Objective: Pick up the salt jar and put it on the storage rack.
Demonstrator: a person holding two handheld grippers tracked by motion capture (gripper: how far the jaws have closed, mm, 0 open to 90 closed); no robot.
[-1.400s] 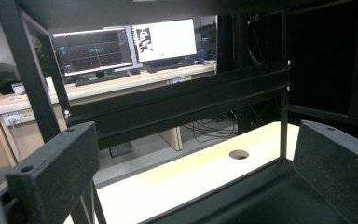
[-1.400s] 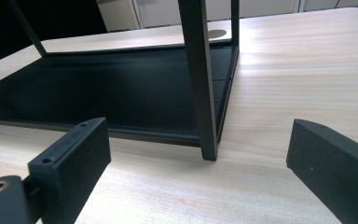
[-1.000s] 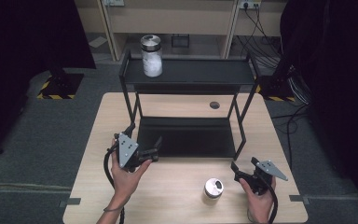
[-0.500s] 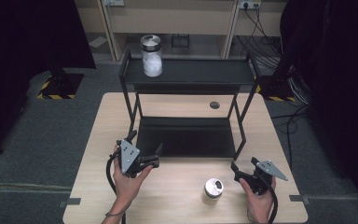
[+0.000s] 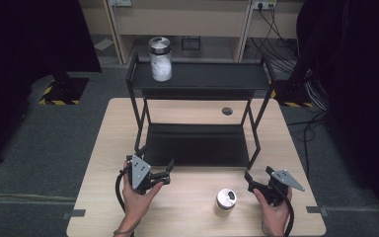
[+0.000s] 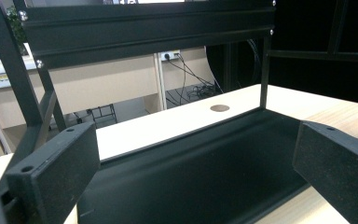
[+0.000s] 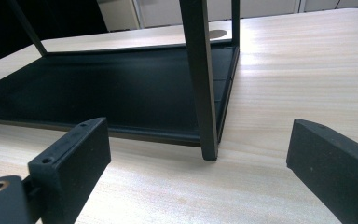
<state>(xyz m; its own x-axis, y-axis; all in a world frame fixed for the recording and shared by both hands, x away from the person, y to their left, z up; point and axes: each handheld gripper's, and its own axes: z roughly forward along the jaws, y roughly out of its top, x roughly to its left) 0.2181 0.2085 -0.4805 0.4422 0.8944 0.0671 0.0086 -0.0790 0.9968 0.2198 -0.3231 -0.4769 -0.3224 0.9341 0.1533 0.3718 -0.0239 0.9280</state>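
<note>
While the left gripper (image 5: 164, 174) is held with jaws spread at the black rack's (image 5: 197, 143) lower tray, a lidded jar (image 5: 225, 201) is seen on the table (image 5: 192, 212), and the right gripper (image 5: 253, 181) is likewise kept released beside it.

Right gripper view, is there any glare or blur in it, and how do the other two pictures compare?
Right gripper view: bright glare washes out the wooden table behind the rack leg, and the near fingers look soft. Left gripper view: the lower shelf reads dark and its fingers are blurred. High view: evenly lit table, surroundings fall into deep shadow, and the jar stays sharp.
</note>
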